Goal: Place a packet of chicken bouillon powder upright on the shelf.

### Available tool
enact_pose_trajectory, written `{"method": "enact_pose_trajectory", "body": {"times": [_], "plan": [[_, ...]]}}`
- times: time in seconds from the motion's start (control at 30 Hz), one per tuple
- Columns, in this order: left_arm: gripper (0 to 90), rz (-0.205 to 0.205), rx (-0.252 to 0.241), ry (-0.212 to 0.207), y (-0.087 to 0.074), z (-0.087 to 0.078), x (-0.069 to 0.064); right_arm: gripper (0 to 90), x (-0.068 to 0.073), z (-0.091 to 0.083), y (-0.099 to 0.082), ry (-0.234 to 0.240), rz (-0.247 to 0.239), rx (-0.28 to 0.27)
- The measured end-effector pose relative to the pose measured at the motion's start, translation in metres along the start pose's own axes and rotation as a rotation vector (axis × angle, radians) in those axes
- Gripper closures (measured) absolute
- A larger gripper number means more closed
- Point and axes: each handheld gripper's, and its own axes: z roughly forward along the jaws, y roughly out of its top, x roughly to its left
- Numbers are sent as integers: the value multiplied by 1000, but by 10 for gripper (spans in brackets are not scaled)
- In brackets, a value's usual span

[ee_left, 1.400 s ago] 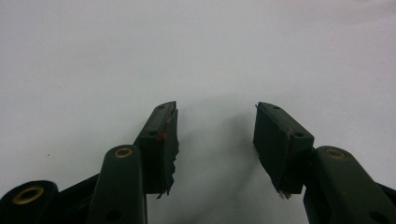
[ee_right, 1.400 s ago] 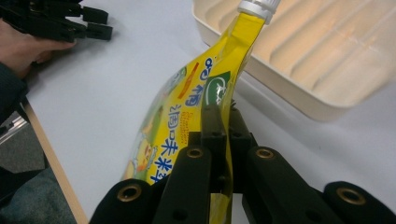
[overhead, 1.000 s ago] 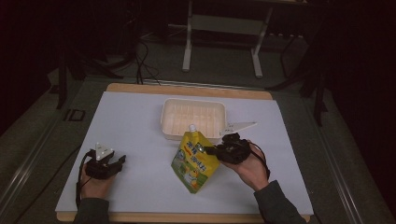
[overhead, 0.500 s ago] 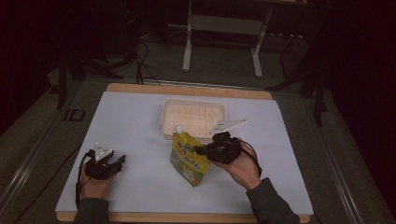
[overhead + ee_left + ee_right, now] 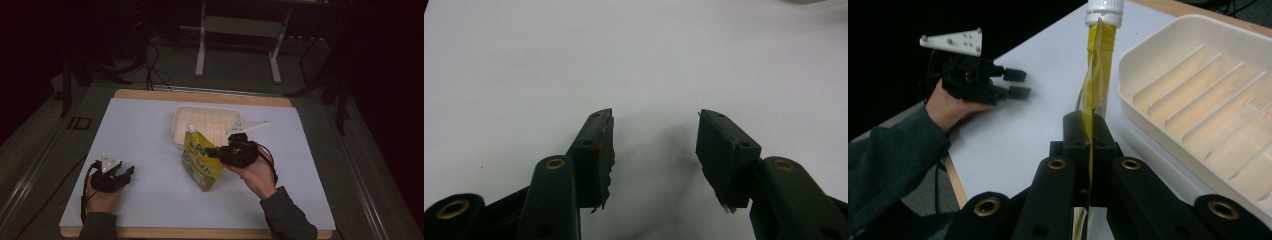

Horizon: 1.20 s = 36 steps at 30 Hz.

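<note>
Here the right gripper (image 5: 216, 153) is clamped on the edge of a yellow spouted pouch (image 5: 200, 162), its jaws pressed together on the thin seam, so that in the right gripper view the pouch (image 5: 1094, 85) is seen edge-on and its printed face is hidden; the lower part is cut off behind the jaws. The pouch stands upright on the white table cover (image 5: 145, 145), just in front of the cream ridged tray (image 5: 210, 122), white cap (image 5: 190, 128) uppermost. Compared with a second ago, the pouch has been carried to the left and stood straighter, and the right hand (image 5: 255, 172) has swung round with it. The left gripper (image 5: 128, 173) rests low on the cover near the left front corner, jaws wide apart and holding nothing, where it was before. The pouch carries green and white print, but the lettering is too small and dim to read.
</note>
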Motion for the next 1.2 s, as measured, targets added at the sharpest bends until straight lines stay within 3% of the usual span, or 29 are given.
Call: {"method": "enact_pose_trajectory", "body": {"times": [1.2], "plan": [[490,-3,-11,-9,0,-1,1,900,-26,-7,38,-109,132,-178]]}}
